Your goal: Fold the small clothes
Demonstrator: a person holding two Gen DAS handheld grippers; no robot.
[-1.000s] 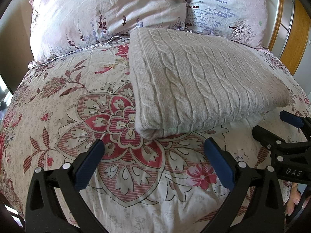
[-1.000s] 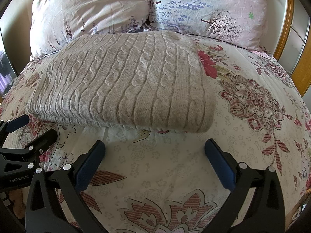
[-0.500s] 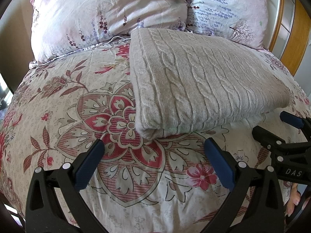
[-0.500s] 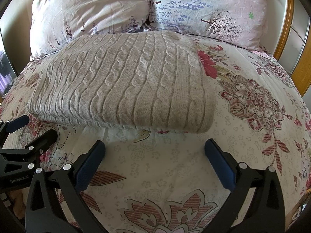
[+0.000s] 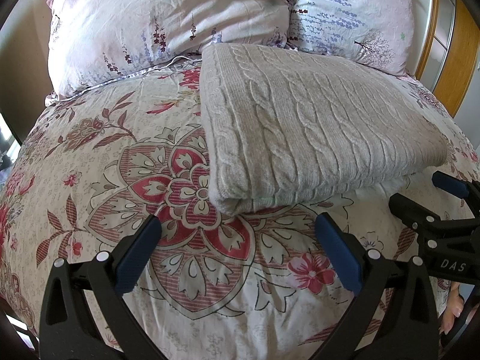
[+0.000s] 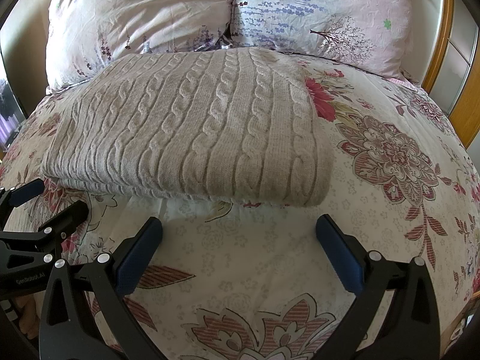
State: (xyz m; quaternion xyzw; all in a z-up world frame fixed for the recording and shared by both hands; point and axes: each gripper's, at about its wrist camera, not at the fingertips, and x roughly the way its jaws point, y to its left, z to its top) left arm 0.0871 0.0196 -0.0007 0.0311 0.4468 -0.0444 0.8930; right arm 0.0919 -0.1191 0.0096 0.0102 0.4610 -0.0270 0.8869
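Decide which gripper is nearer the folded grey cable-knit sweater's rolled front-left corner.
Left. The left gripper hovers open just short of that corner of the sweater, which sits between its fingertips. The right gripper is open too, facing the sweater's front-right edge, further from that corner.

Bed with floral duvet [image 5: 90, 162], red and pink blooms on pale ground. Two pillows [image 6: 144, 15] against plain beige wall [image 5: 24, 69], lavender print. Orange wooden frame [image 6: 439, 30] at right, pale panelled doors beside it. Daylight falls across bedding, strongest at right.
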